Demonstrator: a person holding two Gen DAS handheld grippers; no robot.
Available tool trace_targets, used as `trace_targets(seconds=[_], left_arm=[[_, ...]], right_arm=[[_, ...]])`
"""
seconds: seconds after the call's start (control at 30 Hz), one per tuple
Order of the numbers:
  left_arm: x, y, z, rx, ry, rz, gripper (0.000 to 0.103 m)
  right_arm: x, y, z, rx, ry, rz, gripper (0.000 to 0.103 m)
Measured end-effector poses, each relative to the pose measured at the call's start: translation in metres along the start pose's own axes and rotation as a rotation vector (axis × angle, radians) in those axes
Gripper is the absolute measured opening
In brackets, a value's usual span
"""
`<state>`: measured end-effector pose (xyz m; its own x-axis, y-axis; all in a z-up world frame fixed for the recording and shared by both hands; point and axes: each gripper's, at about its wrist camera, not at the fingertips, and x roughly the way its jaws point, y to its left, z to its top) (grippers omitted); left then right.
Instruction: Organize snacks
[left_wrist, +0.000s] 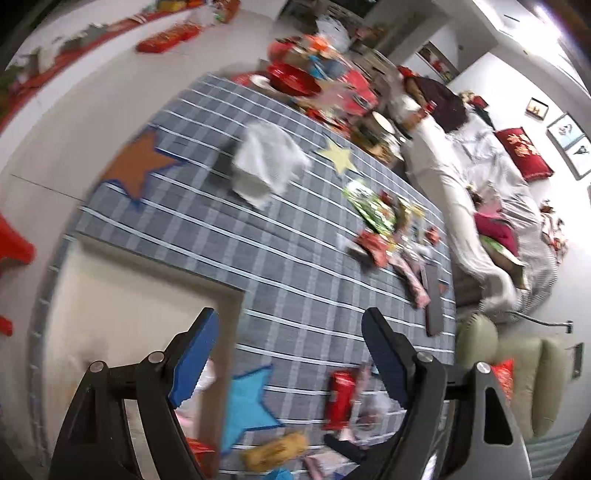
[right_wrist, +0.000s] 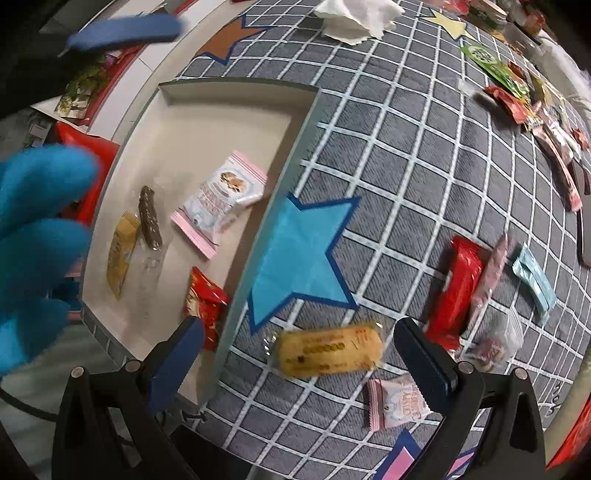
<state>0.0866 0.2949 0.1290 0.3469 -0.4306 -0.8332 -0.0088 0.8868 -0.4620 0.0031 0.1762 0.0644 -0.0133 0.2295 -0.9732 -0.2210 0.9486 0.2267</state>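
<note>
**Next grab: yellow biscuit by the tray edge**

My right gripper (right_wrist: 299, 354) hangs over the yellow biscuit (right_wrist: 327, 349), jaws spread wide, nothing in them. The biscuit lies flat on the checked cloth (right_wrist: 406, 155), crosswise btw my fingers, just beside the tray's (right_wrist: 236, 85) long right edge and right under the blue star (right_wrist: 299, 258). Left gripper (left_wrist: 291, 354) is also spread and empty, up higher, w/ the cloth and tray corner below it.

Tray already holds a pink pack (right_wrist: 221, 203), a dark bar (right_wrist: 149, 216), a tan pack (right_wrist: 122, 251) and a red pack (right_wrist: 203, 302) near its near edge. Still on the cloth: red bar (right_wrist: 458, 288), a pinkish stick, a pale blue pack (right_wrist: 535, 280), and a pink pack (right_wrist: 397, 400) near the cloth's near edge; more snacks at the far right edge.

How I'd do it, imo:
- Drop straight down, fingers either side of the biscuit's short width, not its length.
- The wrapper looks slick and the biscuit brittle, so close gently.
- Lift clear of the tray rim before going left; the rim is close and could catch it.
- Set it on bare tray floor toward the far edge, away from the red pack.
</note>
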Motion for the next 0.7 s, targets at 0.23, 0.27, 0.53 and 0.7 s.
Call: trace_targets(seconds=[0.23, 0.27, 0.53, 0.7], left_arm=[[0.019, -0.018, -0.007, 0.001, 0.043, -0.023, 0.082], [0.019, -0.02, -0.008, 0.01, 0.045, -0.018, 0.082], [0.03, -0.028, -0.014, 0.031, 0.076, 0.001, 0.082], [0.033, -0.028, -0.016, 0.034, 0.086, 0.01, 0.082]], right_arm=[[-0.004, -0.028, -0.016, 0.047, -0.004, 0.017, 0.103], [-0.005, -0.031, -0.016, 0.05, -0.006, 0.02, 0.103], [-0.003, -0.045, -0.023, 0.057, -0.002, 0.032, 0.103], [-0.004, -0.051, -0.03, 0.059, 0.0, 0.036, 0.103]])
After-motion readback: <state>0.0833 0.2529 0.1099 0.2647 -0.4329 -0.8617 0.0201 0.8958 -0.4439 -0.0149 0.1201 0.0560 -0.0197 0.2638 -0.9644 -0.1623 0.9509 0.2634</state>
